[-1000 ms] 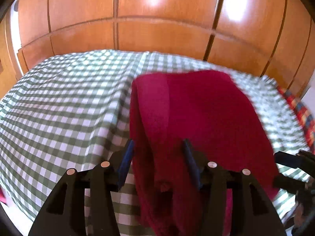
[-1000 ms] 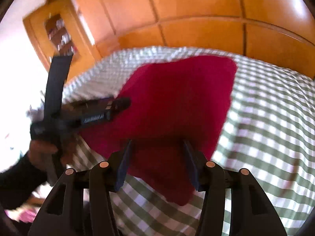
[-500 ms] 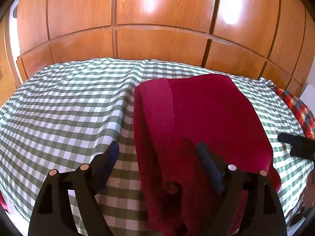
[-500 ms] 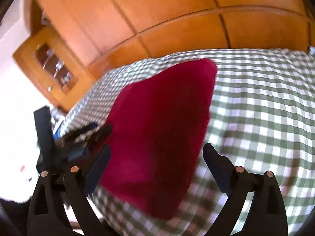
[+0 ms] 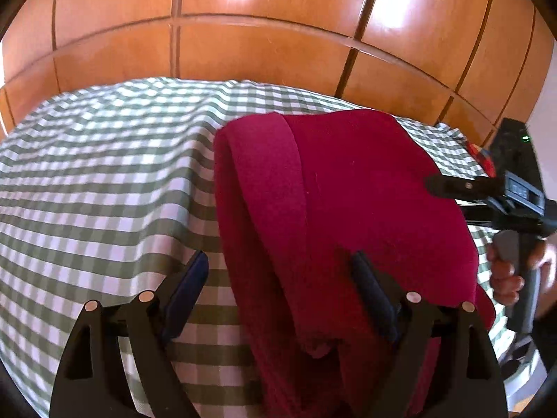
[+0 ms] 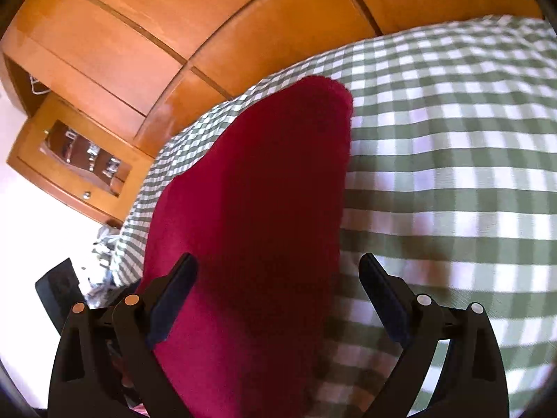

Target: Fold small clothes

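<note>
Gaping jaws over red garment (image 5: pixel 348 188)

The crimson garment (image 5: pixel 348 209) lies folded lengthwise on the checked cloth, left edge doubled over.

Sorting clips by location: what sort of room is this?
Probably a home dining or living room: a checked tablecloth under the red garment, wood-panelled cupboards, and a glass-fronted cabinet.

One garment, one cloth, two grippers.
One red garment (image 5: pixel 348 202), one checked tablecloth (image 5: pixel 104 188), left gripper (image 5: pixel 278 285), right gripper (image 6: pixel 278 278).
</note>
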